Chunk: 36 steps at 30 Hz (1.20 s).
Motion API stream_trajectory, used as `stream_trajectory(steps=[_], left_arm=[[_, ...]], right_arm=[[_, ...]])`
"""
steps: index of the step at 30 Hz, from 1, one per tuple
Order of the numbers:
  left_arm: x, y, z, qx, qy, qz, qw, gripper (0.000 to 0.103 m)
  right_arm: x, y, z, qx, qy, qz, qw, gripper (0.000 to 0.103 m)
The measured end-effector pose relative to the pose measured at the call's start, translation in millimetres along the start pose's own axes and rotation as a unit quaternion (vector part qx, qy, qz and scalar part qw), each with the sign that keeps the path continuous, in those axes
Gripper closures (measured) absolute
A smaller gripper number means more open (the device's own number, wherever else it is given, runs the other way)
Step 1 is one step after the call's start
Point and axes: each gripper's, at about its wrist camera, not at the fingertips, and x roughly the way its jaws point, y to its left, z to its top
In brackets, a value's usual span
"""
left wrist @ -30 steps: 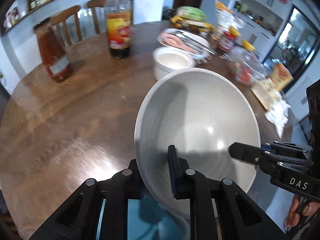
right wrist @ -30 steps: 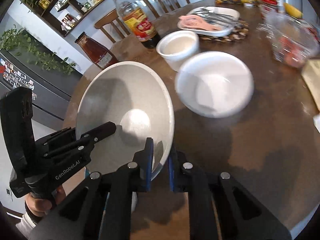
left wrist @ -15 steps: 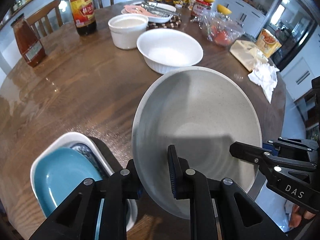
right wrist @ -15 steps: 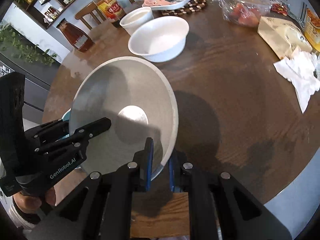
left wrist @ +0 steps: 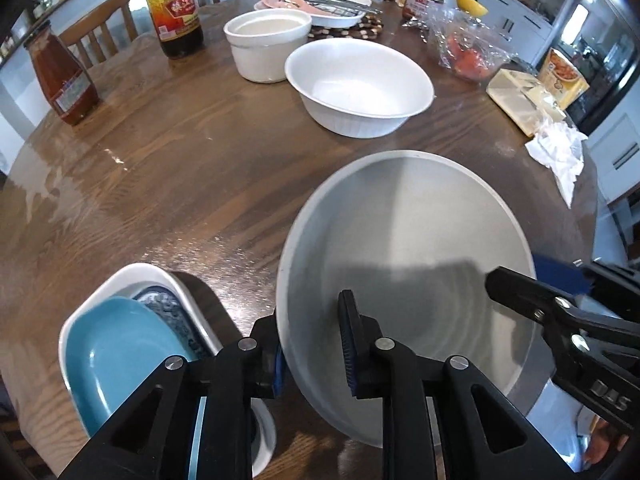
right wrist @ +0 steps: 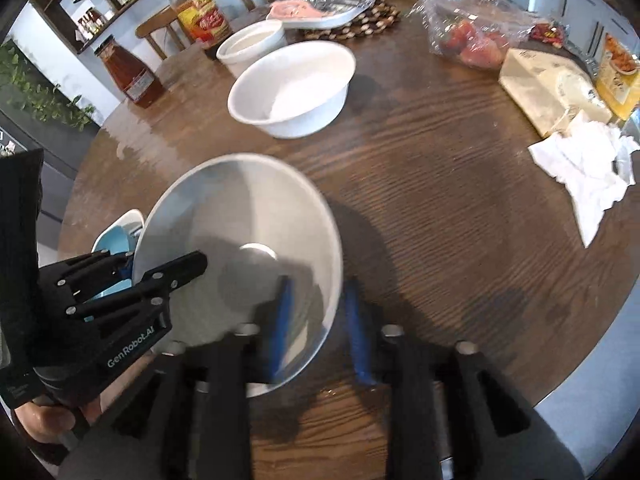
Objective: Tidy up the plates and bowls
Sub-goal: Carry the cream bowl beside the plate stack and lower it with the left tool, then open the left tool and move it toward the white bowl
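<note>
Seen from the left wrist, a large grey bowl (left wrist: 404, 240) is held tilted above the near edge of the round wooden table (left wrist: 160, 168). Its near rim is pinched between the blue pads of the left gripper (left wrist: 312, 352), one pad outside the wall and one inside. At the far right, the right gripper (left wrist: 560, 312) is seen reaching over the opposite rim. Just left of the grey bowl, a white dish (left wrist: 120, 280) lies on the table with a teal plate (left wrist: 116, 356) and a blue-patterned plate (left wrist: 168, 308) stacked in it. Farther off, two white bowls are counted: a wide white bowl (left wrist: 360, 84) and, touching it behind, a straight-sided white bowl (left wrist: 266, 48). Two bottles stand at the far left, a sauce bottle (left wrist: 62, 80) and a dark bottle (left wrist: 174, 8).

Seen from the right wrist, the grey bowl (right wrist: 240, 240) fills the lower left. The right gripper (right wrist: 320, 328) is blurred; its blue pads are spread apart, with the bowl's rim lying between them and not clamped. The left gripper (right wrist: 160, 280) is seen gripping the far rim. Beyond the bowl the wide white bowl (right wrist: 292, 92) stands clear, and a crumpled napkin (right wrist: 588, 168) lies at the right edge.
</note>
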Motion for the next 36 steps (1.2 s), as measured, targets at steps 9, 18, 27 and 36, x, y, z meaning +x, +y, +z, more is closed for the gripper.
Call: stream_trajectory(steps=[9, 18, 27, 36], left_arm=[[-27, 8, 10, -0.005, -0.039, 0.016, 0.9991, 0.032], [-46, 12, 36, 0.001, -0.073, 0.036, 0.9967, 0.02], [-46, 18, 66, -0.016, -0.085, 0.042, 0.9954, 0.013], [-24, 22, 92, -0.033, -0.09, 0.051, 0.9941, 0.012]], right_arm=[[-29, -11, 2, 0.002, -0.057, -0.032, 0.998, 0.047], [-54, -6, 15, -0.005, -0.108, -0.06, 0.992, 0.025], [-64, -1, 43, -0.007, -0.13, -0.055, 0.99, 0.019], [-49, 0, 79, -0.013, -0.125, -0.055, 0.99, 0.019]])
